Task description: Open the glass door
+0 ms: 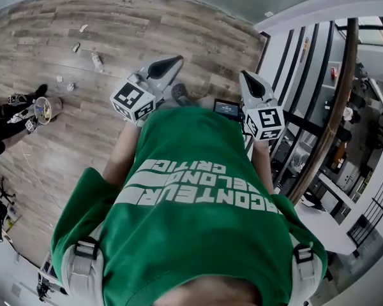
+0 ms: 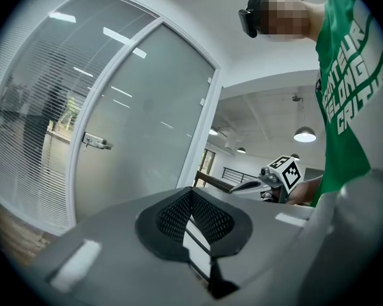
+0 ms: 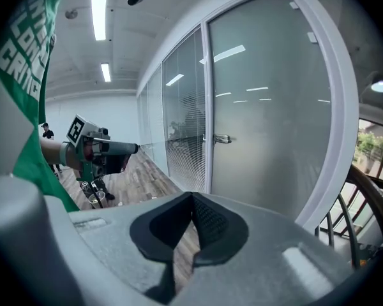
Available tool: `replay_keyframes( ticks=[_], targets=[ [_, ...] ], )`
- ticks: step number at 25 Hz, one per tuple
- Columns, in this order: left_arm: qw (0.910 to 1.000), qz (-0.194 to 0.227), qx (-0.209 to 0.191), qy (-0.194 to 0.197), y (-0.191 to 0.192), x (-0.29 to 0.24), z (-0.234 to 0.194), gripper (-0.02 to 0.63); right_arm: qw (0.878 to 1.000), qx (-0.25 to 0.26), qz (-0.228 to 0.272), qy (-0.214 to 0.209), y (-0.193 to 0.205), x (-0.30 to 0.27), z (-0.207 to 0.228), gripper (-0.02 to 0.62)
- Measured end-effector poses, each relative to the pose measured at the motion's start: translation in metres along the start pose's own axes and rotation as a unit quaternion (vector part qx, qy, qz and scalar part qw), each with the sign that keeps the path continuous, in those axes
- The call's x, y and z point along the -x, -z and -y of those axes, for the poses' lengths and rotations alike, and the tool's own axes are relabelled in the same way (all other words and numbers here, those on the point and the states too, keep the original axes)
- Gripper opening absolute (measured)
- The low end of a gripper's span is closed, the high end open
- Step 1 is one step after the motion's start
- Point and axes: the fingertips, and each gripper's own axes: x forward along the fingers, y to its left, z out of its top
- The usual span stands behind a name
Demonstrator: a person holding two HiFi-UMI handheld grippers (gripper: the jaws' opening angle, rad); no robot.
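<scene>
The frosted glass door (image 2: 147, 126) stands in a white frame, with its metal handle (image 2: 96, 142) on the left side of the pane. The right gripper view shows the same door (image 3: 268, 120) and handle (image 3: 221, 139) some way ahead. My left gripper (image 2: 191, 192) points level towards the door, jaws together and holding nothing. My right gripper (image 3: 193, 197) is likewise shut and empty, tilted a little downward. In the head view both grippers, left (image 1: 176, 60) and right (image 1: 246, 75), are held out in front of the green shirt, apart from the door.
A stair railing with black bars and a wooden handrail (image 1: 332, 107) runs along the right. Scraps and a roll of tape (image 1: 46, 109) lie on the wood floor at the left, next to a person in black (image 1: 0, 126). Glass partitions with blinds (image 3: 185, 132) continue left of the door.
</scene>
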Motion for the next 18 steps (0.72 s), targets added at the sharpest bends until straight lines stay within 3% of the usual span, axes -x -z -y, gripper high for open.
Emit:
replay_keyframes(
  ticks=[18],
  targets=[
    [0.9992,0.015,0.015,-0.034,0.016,0.012,-0.019,0.015,0.998,0.037,-0.011,-0.043,0.003,-0.03,-0.021,-0.008]
  ],
)
